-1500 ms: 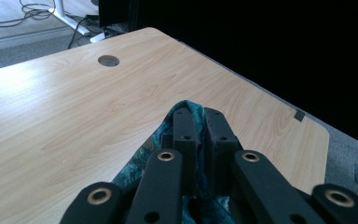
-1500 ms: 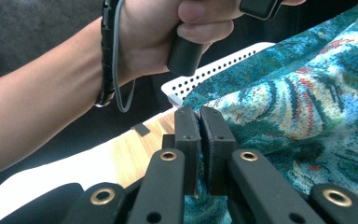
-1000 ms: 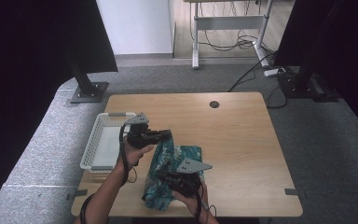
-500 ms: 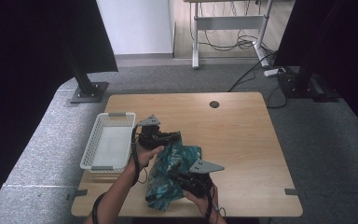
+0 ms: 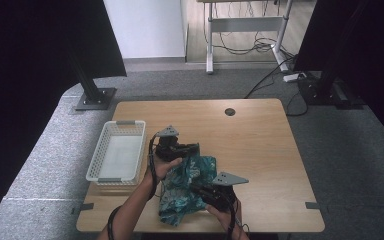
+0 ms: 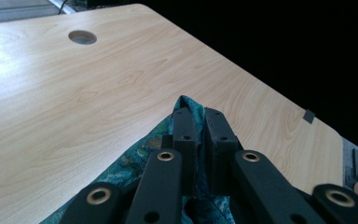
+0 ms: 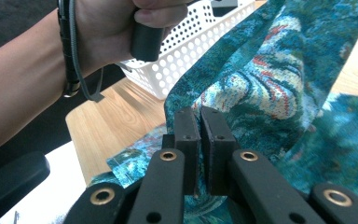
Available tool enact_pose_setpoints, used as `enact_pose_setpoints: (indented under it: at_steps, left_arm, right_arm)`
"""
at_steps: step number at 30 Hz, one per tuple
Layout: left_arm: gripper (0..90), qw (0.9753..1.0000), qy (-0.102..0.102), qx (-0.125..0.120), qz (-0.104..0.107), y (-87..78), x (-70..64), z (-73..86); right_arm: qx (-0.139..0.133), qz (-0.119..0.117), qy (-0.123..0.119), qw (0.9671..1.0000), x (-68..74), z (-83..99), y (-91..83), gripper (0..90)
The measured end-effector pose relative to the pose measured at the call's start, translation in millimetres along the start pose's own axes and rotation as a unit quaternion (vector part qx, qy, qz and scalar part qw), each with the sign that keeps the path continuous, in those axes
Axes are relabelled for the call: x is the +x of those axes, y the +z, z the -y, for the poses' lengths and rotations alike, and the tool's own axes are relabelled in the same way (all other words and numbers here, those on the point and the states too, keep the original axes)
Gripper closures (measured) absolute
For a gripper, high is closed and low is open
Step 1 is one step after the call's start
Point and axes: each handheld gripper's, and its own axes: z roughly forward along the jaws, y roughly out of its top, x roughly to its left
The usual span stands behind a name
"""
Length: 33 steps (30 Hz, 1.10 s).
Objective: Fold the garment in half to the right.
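A person at a wooden table (image 5: pixel 260 145) works a teal patterned cloth (image 5: pixel 182 187) with a hand-held gripper in each hand, both sets of tongs pinched tight on the fabric. The left gripper (image 5: pixel 192 148), seen from above just right of a white plastic basket (image 5: pixel 115 152), has its jaws closed on an upper edge of the cloth; in the left gripper view a small peak of teal fabric (image 6: pixel 186 105) pokes up between and past the closed jaws, with bare tabletop and a round cable hole (image 6: pixel 82 37) beyond. The right gripper (image 5: pixel 200 189), nearer the front edge of the table, clamps a fold lower down; in the right gripper view the cloth (image 7: pixel 270 93) rises away from the jaws in a taut, slanting sheet toward the other hand (image 7: pixel 116 32), which grips its tool's dark handle in front of the basket (image 7: pixel 200 42). Holding two separated points this way appears meant to lift and stretch the material so it can be spread, folded or carried across. The cloth sits at the front-left part of the table, partly raised off the surface and partly bunched on it, just beside the basket, whose floor looks bare. The likely destination is that basket, though the pictures do not settle it.
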Motion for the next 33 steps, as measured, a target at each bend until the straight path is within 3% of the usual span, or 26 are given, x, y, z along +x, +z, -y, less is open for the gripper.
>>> enact_pose_setpoints:
  at_steps: [33]
  left_arm:
    - [82.7,0.9992,-0.029,0.022,-0.016,47.2,7.8,29.5]
  right_arm:
    - [0.044,0.047,0.034,0.9973,-34.9,31.1,-1.7,86.1]
